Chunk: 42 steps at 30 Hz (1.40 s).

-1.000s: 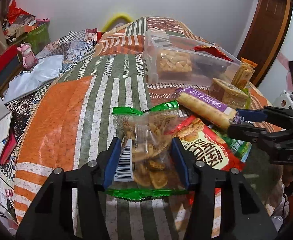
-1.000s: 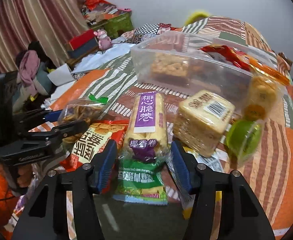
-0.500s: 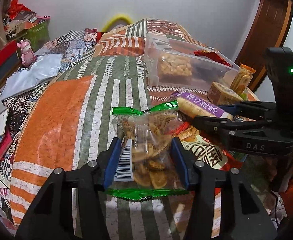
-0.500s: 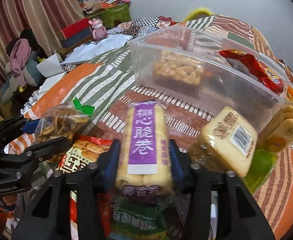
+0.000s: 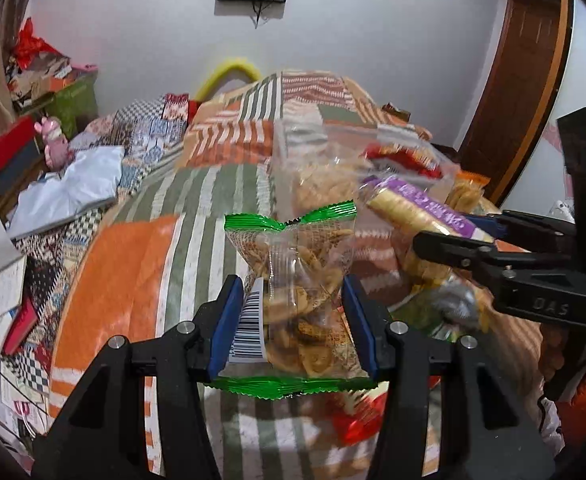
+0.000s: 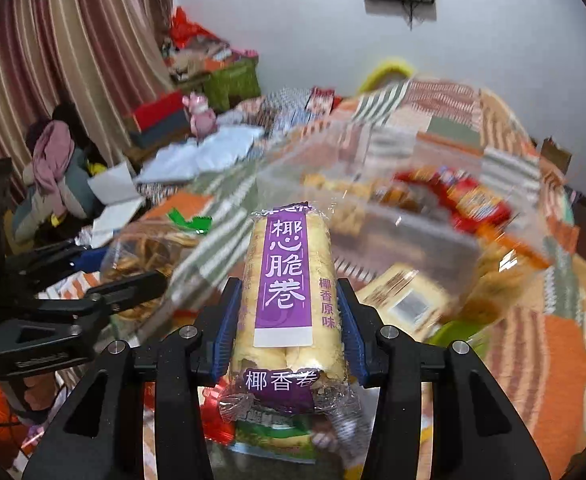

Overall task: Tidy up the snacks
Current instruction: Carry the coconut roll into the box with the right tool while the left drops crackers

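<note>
My left gripper is shut on a clear chip bag with green crimped ends, held above the bed cover. My right gripper is shut on a purple-labelled roll pack, its blue pads pressing both long sides. Each gripper shows in the other's view: the right gripper with the roll pack at the right, the left gripper with the chip bag at the left. A clear plastic bin, blurred, lies beyond both and holds a red packet and tan snacks.
A striped orange and green bed cover lies under everything. Below the grippers are a red snack pack, a green pack and a square cracker pack. A wooden door is at the right; clutter lines the left.
My right gripper closed on the roll pack and lifted it off the pile. Both grippers rose with their packs, and the view tilted up toward the wall.
</note>
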Available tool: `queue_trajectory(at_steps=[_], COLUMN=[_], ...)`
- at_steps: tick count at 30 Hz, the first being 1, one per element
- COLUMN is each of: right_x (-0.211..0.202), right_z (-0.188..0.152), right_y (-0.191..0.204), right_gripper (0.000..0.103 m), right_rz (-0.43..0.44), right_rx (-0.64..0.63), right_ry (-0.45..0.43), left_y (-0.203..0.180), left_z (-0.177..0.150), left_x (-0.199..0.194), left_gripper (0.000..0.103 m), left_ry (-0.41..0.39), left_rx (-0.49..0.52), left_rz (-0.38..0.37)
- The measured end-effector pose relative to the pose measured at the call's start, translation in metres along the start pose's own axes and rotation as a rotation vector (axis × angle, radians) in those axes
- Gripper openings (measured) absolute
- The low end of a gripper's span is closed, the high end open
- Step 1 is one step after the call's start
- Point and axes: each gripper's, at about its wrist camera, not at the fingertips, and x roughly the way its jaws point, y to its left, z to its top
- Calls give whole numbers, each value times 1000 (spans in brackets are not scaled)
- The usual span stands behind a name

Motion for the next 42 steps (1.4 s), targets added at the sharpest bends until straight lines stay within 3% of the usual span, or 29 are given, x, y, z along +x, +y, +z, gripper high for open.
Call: queue_trajectory(at_steps=[8, 15, 31, 42], right_x=[-23, -17, 55, 69], right_z=[27, 49, 76, 67], right_y=[-23, -49, -74, -73], right_gripper=[43, 43, 43, 43], right_rz=[-40, -69, -90, -85], right_rx=[29, 58, 1, -34], right_ry=[-100, -123, 33, 113], left_y=[-18, -25, -24, -39], left_z=[45, 90, 140, 143], left_x=[4, 30, 134, 162], left_gripper=[51, 51, 50, 50], left_ry=[-42, -50, 65, 104], left_rx=[-2, -6, -14, 66], left_rz=[-41, -45, -16, 14])
